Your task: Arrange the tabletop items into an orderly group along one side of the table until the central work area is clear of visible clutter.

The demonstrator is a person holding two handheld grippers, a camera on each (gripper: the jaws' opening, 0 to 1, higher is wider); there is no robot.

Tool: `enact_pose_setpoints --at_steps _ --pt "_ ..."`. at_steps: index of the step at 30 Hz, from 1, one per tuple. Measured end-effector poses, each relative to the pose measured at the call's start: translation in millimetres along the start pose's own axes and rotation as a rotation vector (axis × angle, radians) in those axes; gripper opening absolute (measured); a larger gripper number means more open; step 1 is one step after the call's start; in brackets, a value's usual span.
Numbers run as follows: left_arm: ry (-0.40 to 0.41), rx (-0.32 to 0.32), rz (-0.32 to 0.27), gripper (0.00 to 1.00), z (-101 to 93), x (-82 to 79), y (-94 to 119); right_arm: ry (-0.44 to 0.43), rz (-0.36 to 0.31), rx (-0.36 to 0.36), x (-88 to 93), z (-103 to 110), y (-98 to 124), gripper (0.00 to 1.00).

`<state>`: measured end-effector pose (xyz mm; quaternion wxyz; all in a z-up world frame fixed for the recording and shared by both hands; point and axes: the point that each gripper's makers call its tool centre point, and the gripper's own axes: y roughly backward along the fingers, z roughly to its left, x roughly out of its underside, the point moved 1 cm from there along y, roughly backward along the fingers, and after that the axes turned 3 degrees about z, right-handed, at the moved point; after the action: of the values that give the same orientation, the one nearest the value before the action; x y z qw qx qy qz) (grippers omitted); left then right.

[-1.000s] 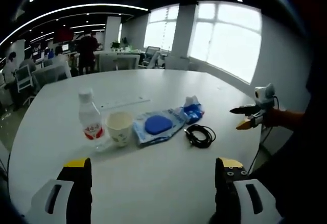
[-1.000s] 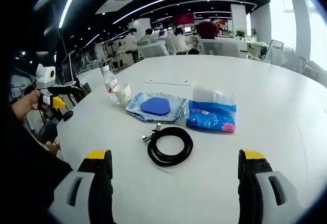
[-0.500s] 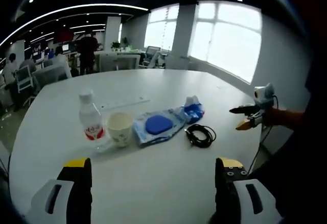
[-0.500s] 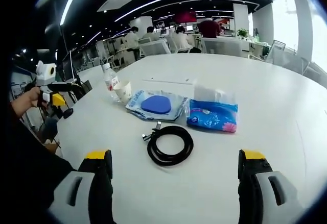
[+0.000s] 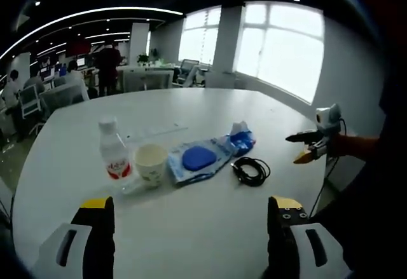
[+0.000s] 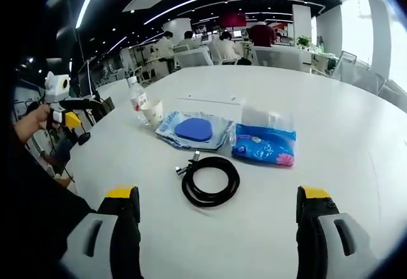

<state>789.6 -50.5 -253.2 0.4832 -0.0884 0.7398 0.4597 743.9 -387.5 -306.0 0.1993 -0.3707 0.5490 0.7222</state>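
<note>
On the white table (image 5: pixel 210 228) stand a water bottle (image 5: pixel 114 151) and a paper cup (image 5: pixel 151 163). Beside them lie a blue pad in a clear bag (image 5: pixel 198 159), a blue tissue pack (image 5: pixel 240 140) and a coiled black cable (image 5: pixel 250 170). My left gripper (image 5: pixel 189 241) is open, well short of them, nothing between its jaws. My right gripper (image 6: pixel 216 238) is open too, just short of the cable (image 6: pixel 210 180); beyond it lie the tissue pack (image 6: pixel 264 143), bagged pad (image 6: pixel 193 130), cup (image 6: pixel 152 113) and bottle (image 6: pixel 135 102). The right gripper (image 5: pixel 307 145) shows at the table's right edge, the left gripper (image 6: pixel 63 110) at the left edge.
A thin pale strip (image 5: pixel 154 129) lies on the table behind the cup. Far side of the table (image 6: pixel 331 95) is bare. Desks, chairs and several people (image 5: pixel 109 63) fill the office behind; large windows (image 5: pixel 283 50) on the right.
The left gripper view has shifted slightly, the items sitting a little lower and rightward. The right gripper view has barely shifted. Nothing on the table moved; both grippers stay open.
</note>
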Motion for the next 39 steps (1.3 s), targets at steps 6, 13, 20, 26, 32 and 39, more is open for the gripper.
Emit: enact_pose_setpoints --at_steps 6,13,20,26,32,39 --pt "-0.012 0.007 0.005 0.99 -1.1 2.0 0.1 0.005 -0.010 -0.011 -3.4 4.2 -1.3 1.00" --pt "-0.012 0.004 -0.002 0.99 -1.4 1.8 -0.2 0.005 -0.005 -0.013 -0.2 2.8 -2.3 1.00" --pt "-0.012 0.006 -0.006 0.99 -2.1 1.3 -0.4 0.005 -0.009 -0.010 -0.8 1.1 -1.8 1.00" --pt "-0.017 0.006 -0.009 0.99 -2.2 0.6 1.6 0.016 -0.008 -0.017 -0.7 3.4 -1.9 1.00" --pt "-0.022 0.008 -0.004 0.99 0.7 3.8 2.4 0.012 -0.013 -0.015 -2.7 5.1 -1.5 1.00" --pt "-0.015 0.012 -0.013 0.99 -2.0 2.2 0.9 0.012 -0.011 -0.013 -2.6 2.9 -1.8 1.00"
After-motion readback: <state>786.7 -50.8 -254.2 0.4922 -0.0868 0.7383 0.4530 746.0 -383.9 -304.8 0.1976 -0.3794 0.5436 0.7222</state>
